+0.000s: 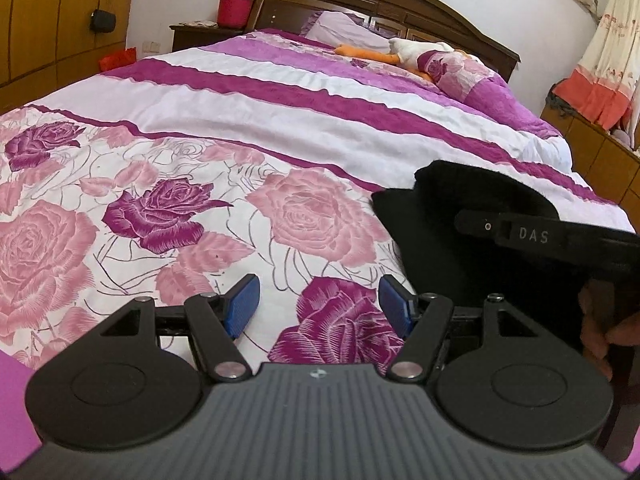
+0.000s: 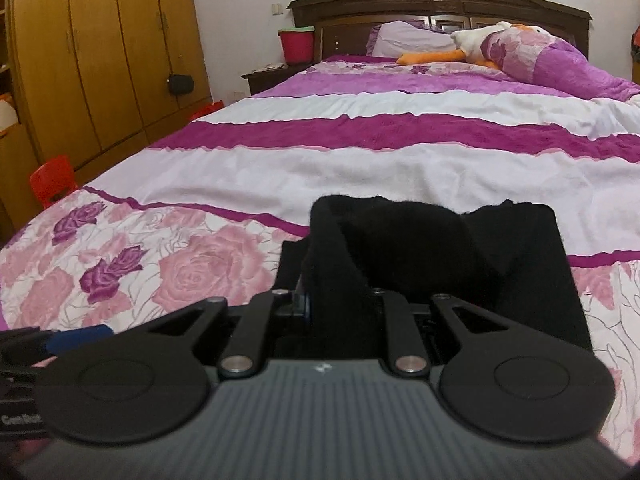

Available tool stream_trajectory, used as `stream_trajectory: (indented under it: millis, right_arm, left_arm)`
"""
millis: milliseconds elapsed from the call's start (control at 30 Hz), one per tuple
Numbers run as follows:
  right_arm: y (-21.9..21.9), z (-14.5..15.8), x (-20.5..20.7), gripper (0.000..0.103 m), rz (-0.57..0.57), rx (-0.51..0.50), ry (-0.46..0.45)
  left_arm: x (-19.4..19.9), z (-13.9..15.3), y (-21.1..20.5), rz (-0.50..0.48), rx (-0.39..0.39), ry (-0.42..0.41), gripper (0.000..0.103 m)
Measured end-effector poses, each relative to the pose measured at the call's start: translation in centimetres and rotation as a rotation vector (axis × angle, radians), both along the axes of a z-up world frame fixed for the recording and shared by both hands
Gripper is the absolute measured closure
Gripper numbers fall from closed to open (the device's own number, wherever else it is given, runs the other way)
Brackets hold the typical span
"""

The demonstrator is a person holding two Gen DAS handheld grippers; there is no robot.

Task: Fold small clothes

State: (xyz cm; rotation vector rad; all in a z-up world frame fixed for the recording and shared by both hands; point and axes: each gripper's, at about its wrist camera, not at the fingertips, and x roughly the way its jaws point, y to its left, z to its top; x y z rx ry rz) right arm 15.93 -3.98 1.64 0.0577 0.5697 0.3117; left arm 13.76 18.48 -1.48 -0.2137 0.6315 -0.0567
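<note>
A small black garment point(image 2: 440, 256) lies on the floral bedspread point(image 2: 180, 264) near the bed's foot. My right gripper point(image 2: 340, 304) is shut on a raised fold of it, and the cloth hides the fingertips. In the left wrist view the garment point(image 1: 452, 240) lies at the right, partly behind the right gripper's black body point(image 1: 540, 236). My left gripper point(image 1: 318, 300) is open and empty, its blue pads point(image 1: 242, 304) hovering over the bedspread point(image 1: 160, 216) just left of the garment.
A stuffed goose point(image 2: 480, 46) and a rolled purple quilt point(image 2: 560, 60) lie near the headboard. A red bucket point(image 2: 297, 45) stands on the nightstand. A wooden wardrobe point(image 2: 100, 60) lines the left wall, with a red stool point(image 2: 52, 184) beside the bed.
</note>
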Motion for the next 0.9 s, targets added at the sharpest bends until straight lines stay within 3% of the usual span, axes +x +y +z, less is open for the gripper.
stream_trajectory:
  millis: [267,400,500,700,900]
  right_arm:
    - [1.3,0.1,-1.4,0.084,0.041,-0.014,-0.036]
    - [2.4,-0.1,-1.9,0.076,0.086,-0.066,-0.02]
    - [2.3,0.6,-3.0,0.068,0.127,-0.027,-0.026]
    - [1.3,2.7,-6.0,0.069,0.213,0.019,-0.047]
    - [-1.8,4.1,-8.2,0.069,0.212,0.076,-0.04]
  left_arm:
    - [-0.3,0.2,0.5,0.03,-0.004,-0.004,0.032]
    - [-0.8,0.7,0.2,0.031,0.013,-0.01,0.032]
    - [-1.3,1.2,0.2,0.039,0.024,-0.018,0.032]
    - [-2.2,3.1,-0.2,0.045,0.053,-0.047,0.032]
    - [-2.5,5.3,-2.0,0.004,0.085,-0.087,0.032]
